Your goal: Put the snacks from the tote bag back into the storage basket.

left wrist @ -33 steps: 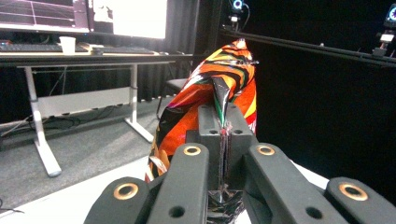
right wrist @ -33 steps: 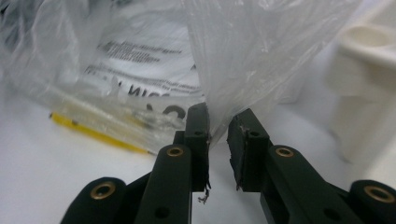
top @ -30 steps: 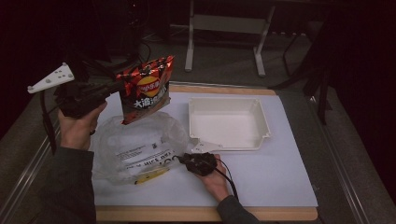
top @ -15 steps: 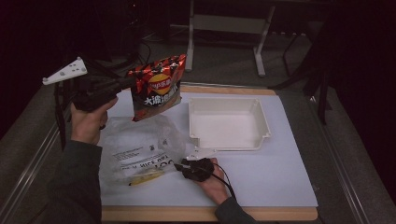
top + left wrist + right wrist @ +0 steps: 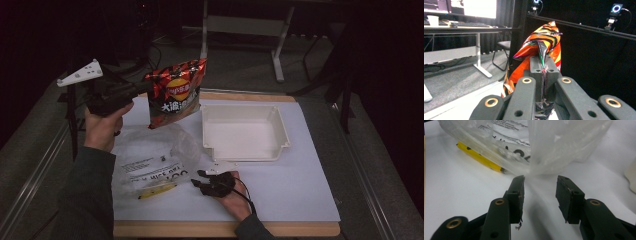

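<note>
A red and orange chip bag (image 5: 175, 92) hangs in the air over the table's back left, held by its edge in my left gripper (image 5: 144, 89). In the left gripper view the jaws are shut on the chip bag's (image 5: 536, 52) seam, at my left gripper (image 5: 544, 72). A clear plastic bag (image 5: 150, 157) with printed text and a yellow strip lies on the white mat. My right gripper (image 5: 199, 180) rests on the mat at that bag's right edge. In the right gripper view my right gripper (image 5: 540, 182) stands open just short of the clear plastic bag (image 5: 524, 142).
A white rectangular tray (image 5: 245, 131) sits on the white mat (image 5: 300, 190) to the right of the chip bag. A yellow strip (image 5: 480, 157) lies under the clear bag's edge. Dark floor and table legs lie beyond the far edge.
My left gripper has carried the chip bag to the right and higher, toward the tray. The right gripper has stayed at the clear bag's edge.
</note>
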### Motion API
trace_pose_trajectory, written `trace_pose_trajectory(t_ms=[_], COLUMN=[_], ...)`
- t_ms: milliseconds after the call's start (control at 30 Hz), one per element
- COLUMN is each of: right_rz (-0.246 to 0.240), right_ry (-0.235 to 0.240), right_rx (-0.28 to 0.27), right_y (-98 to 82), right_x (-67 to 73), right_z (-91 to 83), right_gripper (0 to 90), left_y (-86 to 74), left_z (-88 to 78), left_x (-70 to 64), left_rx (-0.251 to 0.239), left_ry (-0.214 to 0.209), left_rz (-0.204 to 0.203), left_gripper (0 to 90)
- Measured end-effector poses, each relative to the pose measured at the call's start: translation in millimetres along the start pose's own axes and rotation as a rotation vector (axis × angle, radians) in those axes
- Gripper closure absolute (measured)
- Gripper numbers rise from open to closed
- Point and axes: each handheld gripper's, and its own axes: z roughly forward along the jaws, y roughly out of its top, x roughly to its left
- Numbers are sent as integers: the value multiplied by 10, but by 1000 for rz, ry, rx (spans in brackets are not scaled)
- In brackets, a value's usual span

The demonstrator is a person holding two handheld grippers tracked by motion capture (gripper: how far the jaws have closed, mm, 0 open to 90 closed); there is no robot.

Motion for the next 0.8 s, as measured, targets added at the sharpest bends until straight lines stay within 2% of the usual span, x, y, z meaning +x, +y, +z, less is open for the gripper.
trace_pose_trajectory(t_ms=[133,333,500,567,633,800], right_rz=[-1,12,-3,19,45,45], right_ry=[-10,-76,-194,-224,-232,-256], right_rx=[-5,-4,9,9,6,21], right_y=[-26,-46,-43,-43,-44,-38], right_x=[-22,-112,-240,-289,-327,-365], right_z=[-34,-80,-91,-92,-99,-93], right_gripper=[586,755,884,898,898,899], left_y=[-4,-2,0,-1,-1,-2], left_z=[32,74,92,99,104,121], left_x=[0,-7,-8,-8,-7,-4], left_rx=[-1,3,0,-2,-2,0], left_ry=[-7,-14,-22,-23,-27,-35], left_rz=[-3,-2,-5,-7,-6,-7], left_gripper=[890,890,890,890,890,890])
